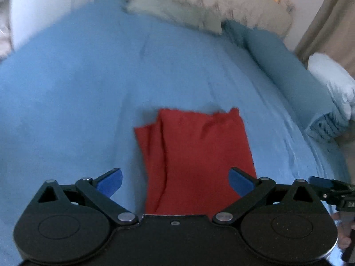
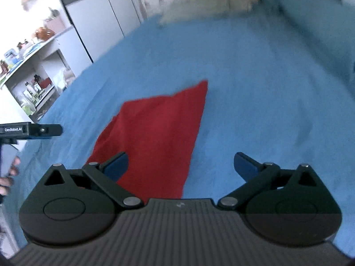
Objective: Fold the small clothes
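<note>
So both grippers are up over the bed with nothing in them. The left gripper (image 1: 175, 182) has its blue fingers (image 1: 111, 182) spread wide, and the red cloth (image 1: 195, 155) lies flat on the blue sheet (image 1: 77, 88) right between and ahead of them. It runs from under the gripper body out past the fingertips, and its right edge passes just behind the right finger. The cloth looks folded already: a second layer peeks out along its left side and there's a small wrinkle near the far end.

The right gripper (image 2: 180, 166) is spread wide too. From its view the cloth (image 2: 155, 137) sits off to the left, with the left finger (image 2: 116, 166) over its near corner and the right finger over bare sheet (image 2: 266, 88). Can't tell if that finger touches the fabric or just hangs above it.

Far beyond the left fingers there's a pale pillow (image 1: 173, 11) at the headboard (image 1: 244, 4), a blue pillow (image 1: 277, 66) to the right, and white folded bedding (image 1: 332, 82) past that. Out left of the right gripper there's a shelf (image 2: 33, 66) full of bottles. Everything's a bit blurry.
</note>
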